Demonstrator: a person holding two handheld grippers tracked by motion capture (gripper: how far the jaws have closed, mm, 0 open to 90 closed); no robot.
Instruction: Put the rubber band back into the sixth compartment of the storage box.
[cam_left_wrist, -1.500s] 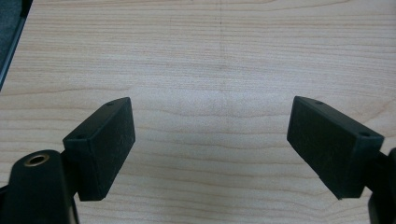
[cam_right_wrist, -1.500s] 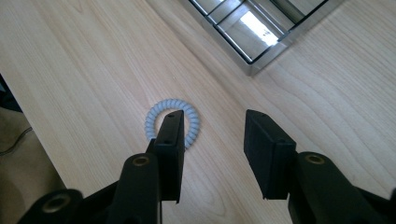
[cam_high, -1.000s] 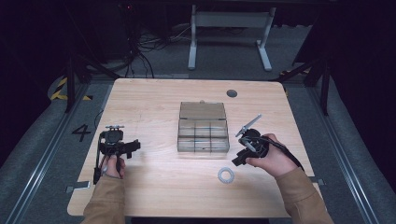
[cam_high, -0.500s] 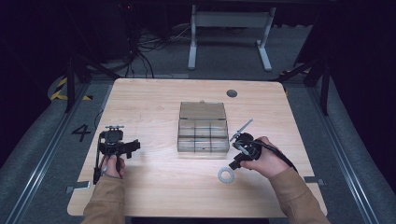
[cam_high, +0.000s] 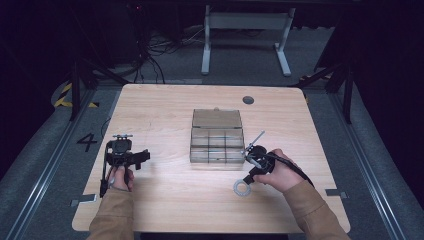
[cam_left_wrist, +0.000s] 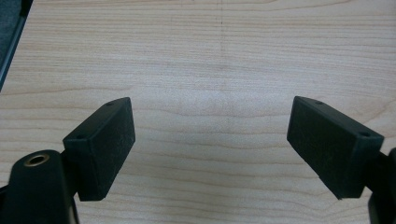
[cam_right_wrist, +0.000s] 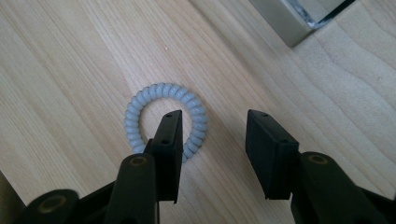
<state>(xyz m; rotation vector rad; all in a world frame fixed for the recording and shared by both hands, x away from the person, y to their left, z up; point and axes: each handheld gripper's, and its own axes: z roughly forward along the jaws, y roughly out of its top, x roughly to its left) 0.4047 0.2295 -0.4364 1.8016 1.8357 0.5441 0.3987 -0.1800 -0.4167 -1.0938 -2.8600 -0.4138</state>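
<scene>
One pale blue-grey spiral coil ring (cam_right_wrist: 166, 119) lies flat on the light wooden table (cam_high: 165, 210), just near of the clear plastic compartment box (cam_high: 217, 144). The right gripper (cam_right_wrist: 214, 135) has been brought down and leftward over it within the last second, jaws parted, one jaw inside the loop; a pickup is judged imminent. That straddle is disclosed by the right gripper view; the high view shows the left gripper (cam_left_wrist: 211, 140) idle at far left, jaws spread wide and empty.

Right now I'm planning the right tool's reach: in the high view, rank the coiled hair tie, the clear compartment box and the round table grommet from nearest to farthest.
From the right tool:
1. Coiled hair tie, just below it.
2. Clear compartment box, to its left, farther up.
3. Round table grommet, near the far edge.
</scene>
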